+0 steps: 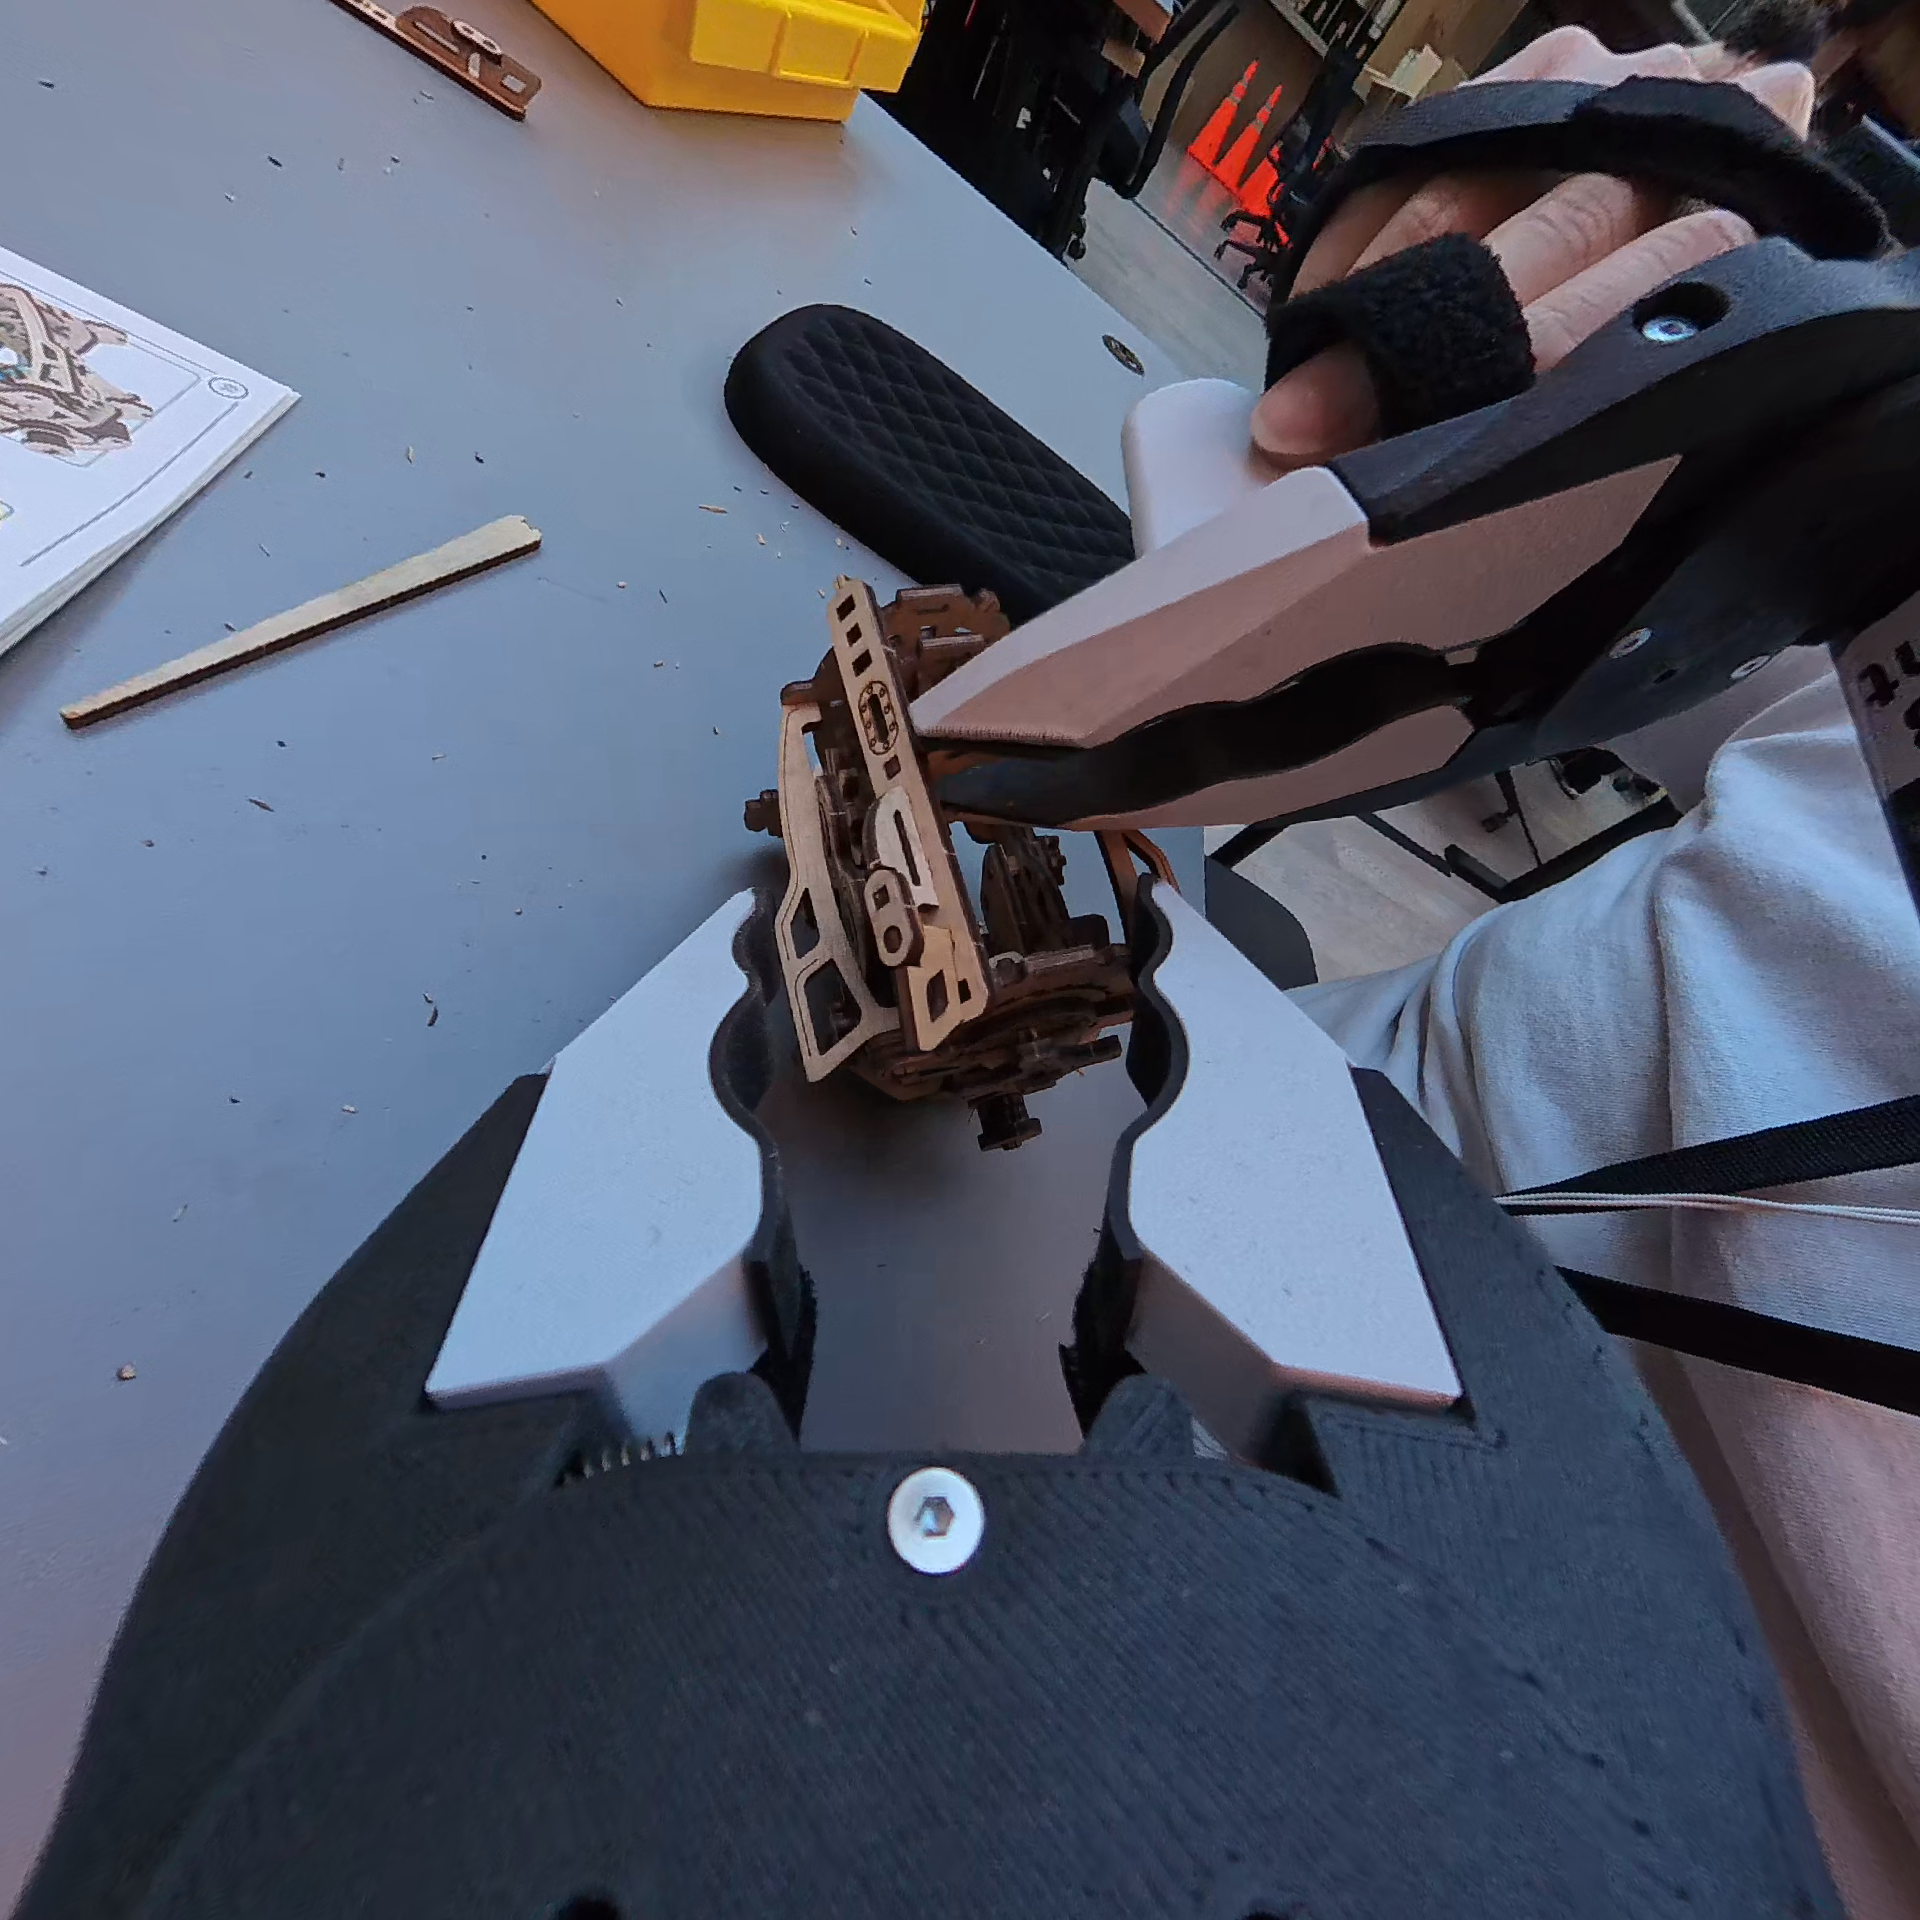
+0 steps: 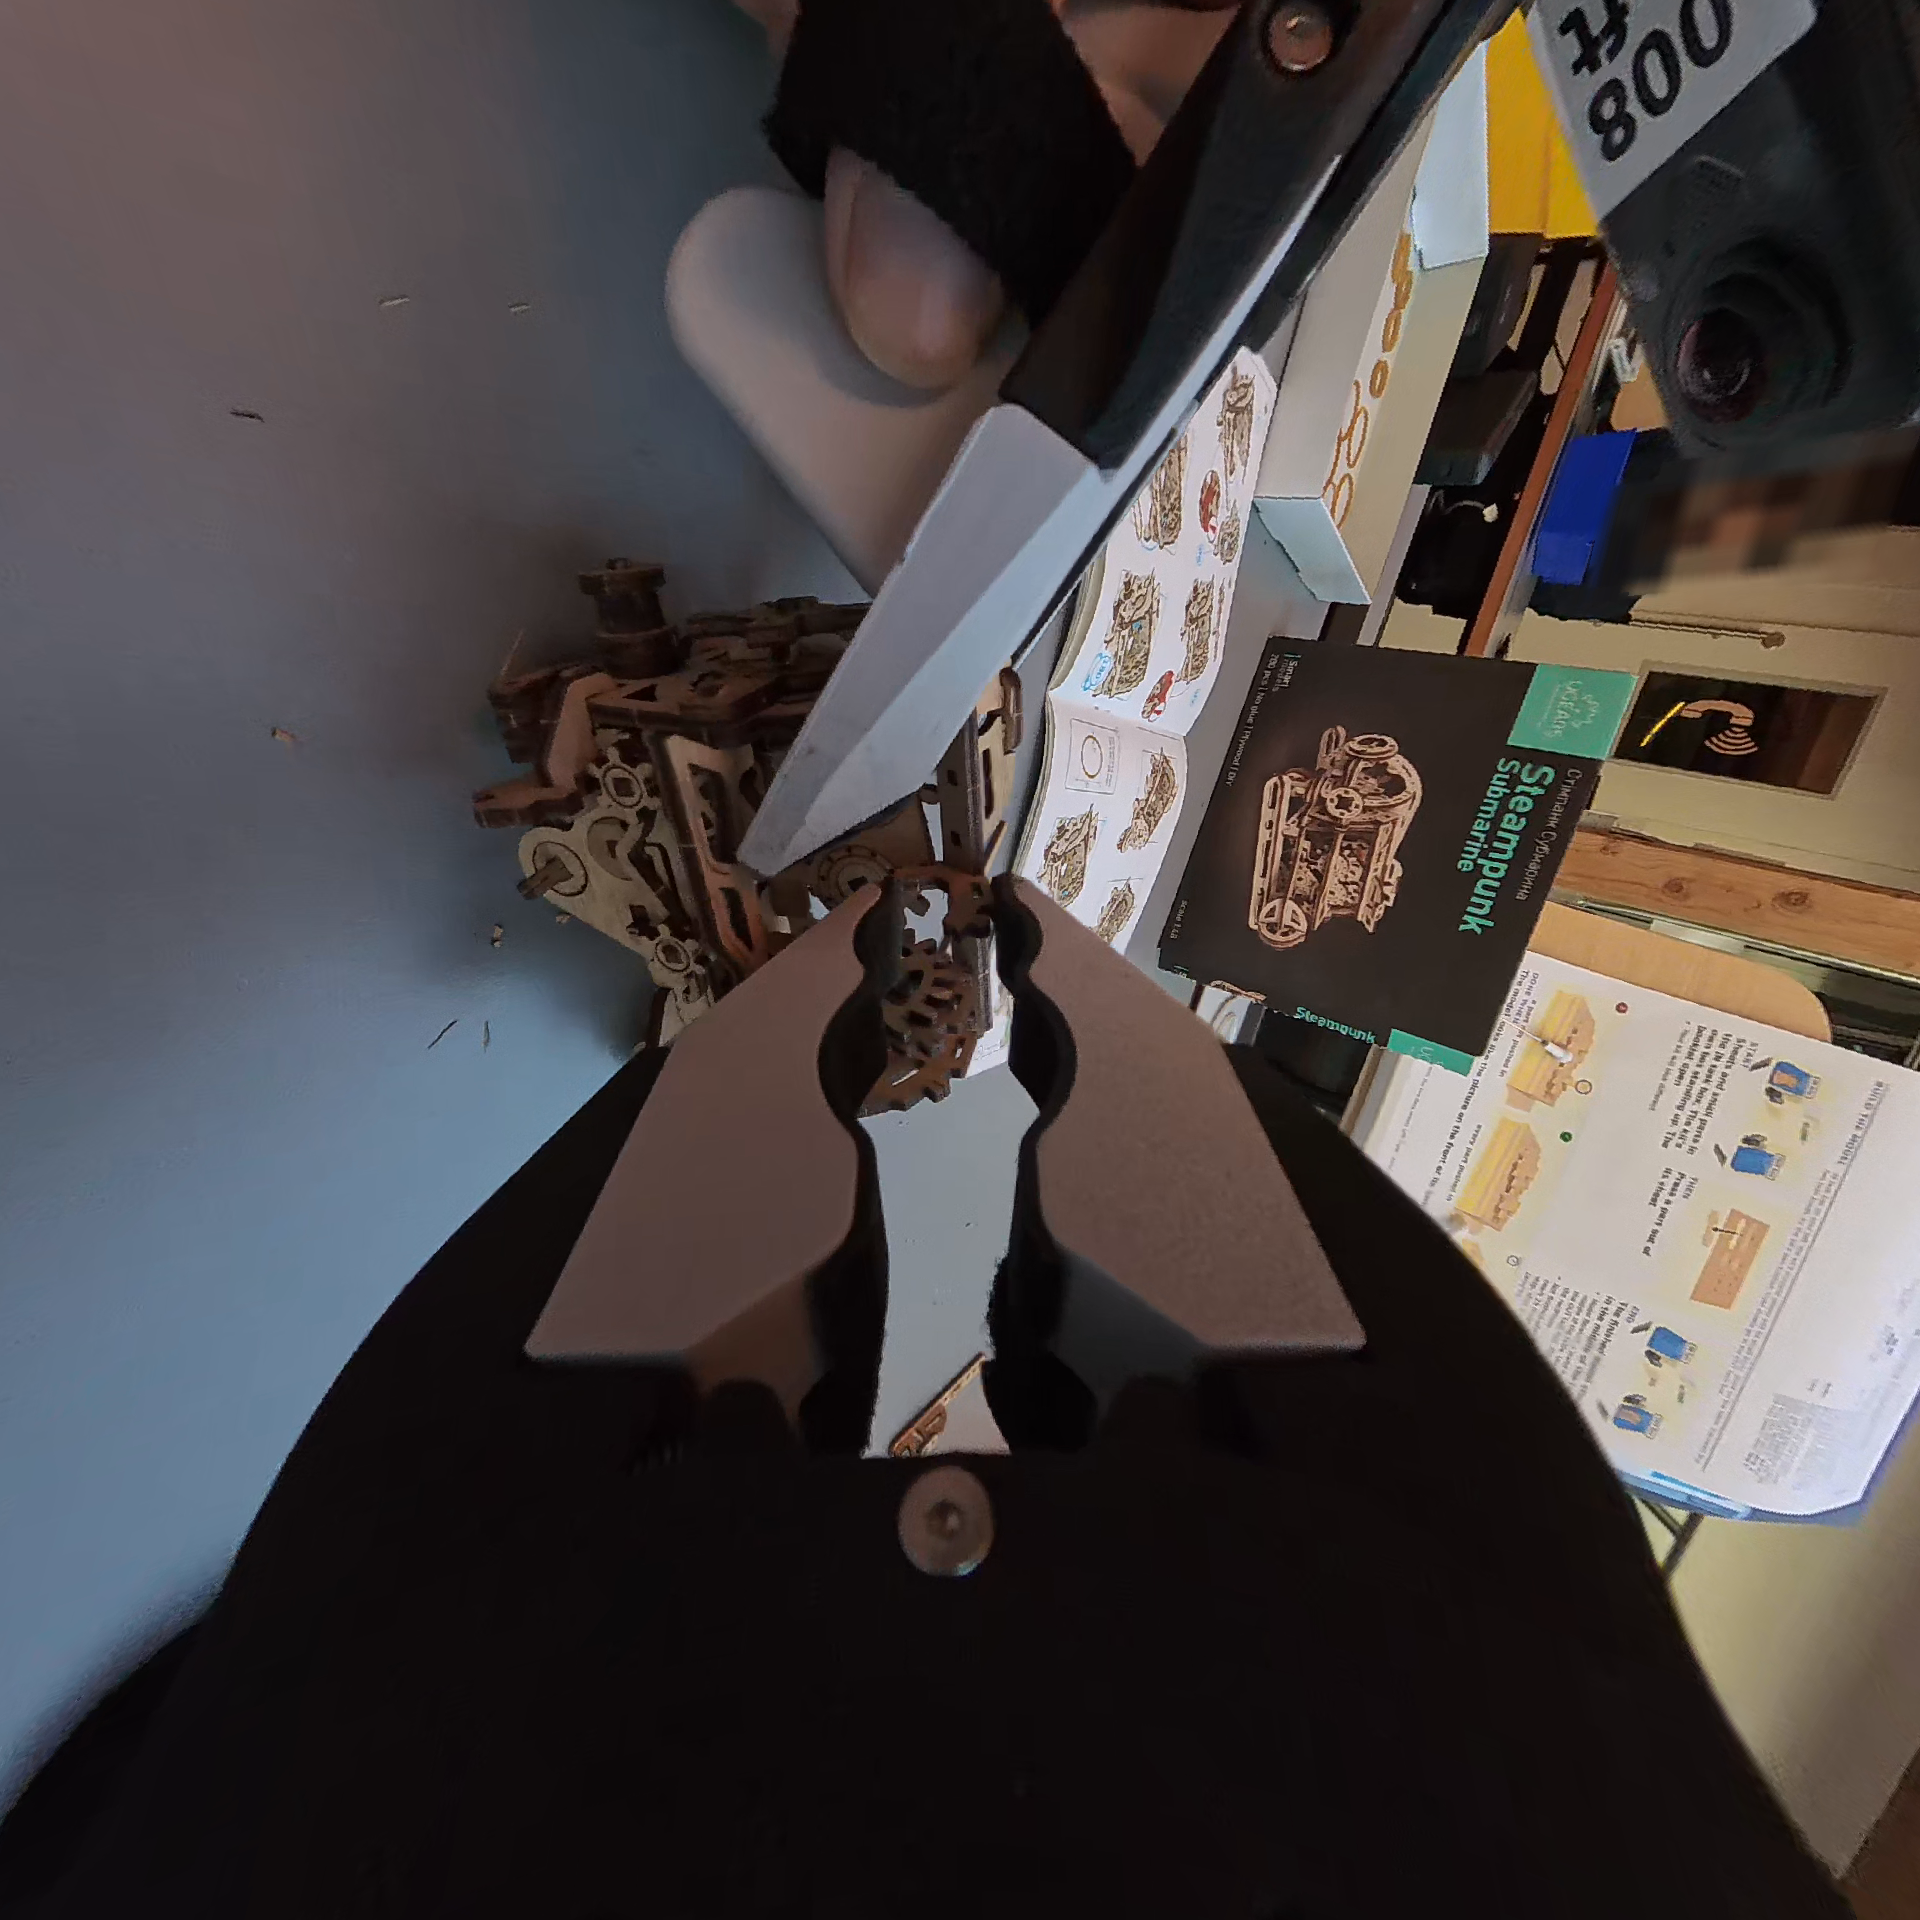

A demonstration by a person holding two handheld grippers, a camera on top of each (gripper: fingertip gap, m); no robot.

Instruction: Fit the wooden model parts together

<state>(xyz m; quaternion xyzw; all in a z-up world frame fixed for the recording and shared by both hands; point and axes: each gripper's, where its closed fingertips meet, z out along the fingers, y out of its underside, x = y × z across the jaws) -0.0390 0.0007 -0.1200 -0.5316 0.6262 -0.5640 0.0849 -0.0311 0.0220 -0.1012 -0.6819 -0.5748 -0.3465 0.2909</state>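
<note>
The wooden model (image 1: 894, 935), a brown laser-cut assembly with gears and slotted panels, stands tilted between the fingers of my left gripper (image 1: 948, 904). That gripper is closed on its sides and holds it just over the grey table (image 1: 416, 935). My right gripper (image 1: 930, 750) comes in from the right, its tips pinched on the model's upper edge. In the right wrist view, my right gripper (image 2: 940, 899) is shut on a small wooden gear (image 2: 925, 997) at the model's edge. One of the left gripper's fingers (image 2: 883, 665) crosses the model (image 2: 634, 800) and hides part of it.
A loose wooden stick (image 1: 301, 618), an instruction booklet (image 1: 104, 416), a black padded rest (image 1: 914, 468), a yellow bin (image 1: 748, 52) and a wooden offcut (image 1: 457, 52) lie on the table. A dark kit box (image 2: 1382, 831) and a printed sheet (image 2: 1662, 1247) lie beyond the model. The table edge is near, on the right. Both grippers' tips are close together, under 4 cm apart.
</note>
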